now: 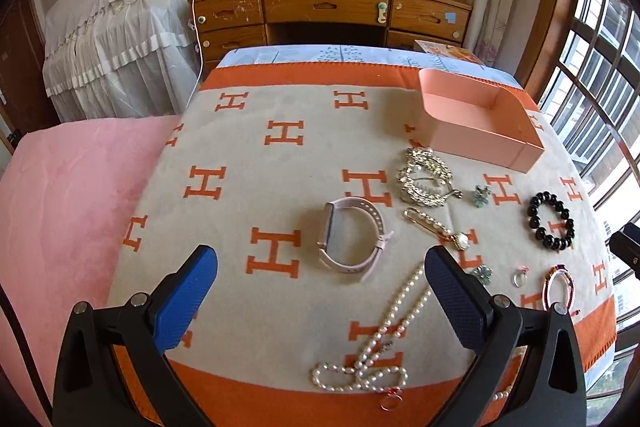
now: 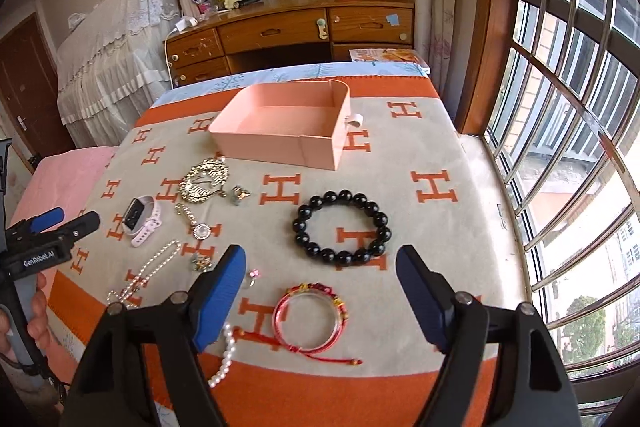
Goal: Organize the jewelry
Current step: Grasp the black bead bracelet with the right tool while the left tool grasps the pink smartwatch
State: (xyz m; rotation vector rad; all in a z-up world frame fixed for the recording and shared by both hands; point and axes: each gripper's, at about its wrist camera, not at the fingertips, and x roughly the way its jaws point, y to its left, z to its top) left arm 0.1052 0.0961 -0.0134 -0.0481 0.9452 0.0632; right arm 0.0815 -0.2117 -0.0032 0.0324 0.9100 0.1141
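Jewelry spread on the blanket, both claws spread and empty.
Right claw (image 2: pixel 320 291) hangs above the red bangle (image 2: pixel 309 319), black bead bracelet (image 2: pixel 343 227) just beyond; left claw (image 1: pixel 320 291) frames the watch (image 1: pixel 352 239); pink box (image 2: pixel 280 127) toward frame top.

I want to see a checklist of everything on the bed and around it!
Surface: blanket with orange H letters.
Job's things: pink box, empty; black bead bracelet, pink watch, pearl necklace, red bangle, sparkly brooches, all loose on the blanket.
Clutter: nothing seen.
Grippers: left gripper and right gripper open, holding nothing.
Cables: white cord by the desk.
Surroundings: wooden desk, barred window.
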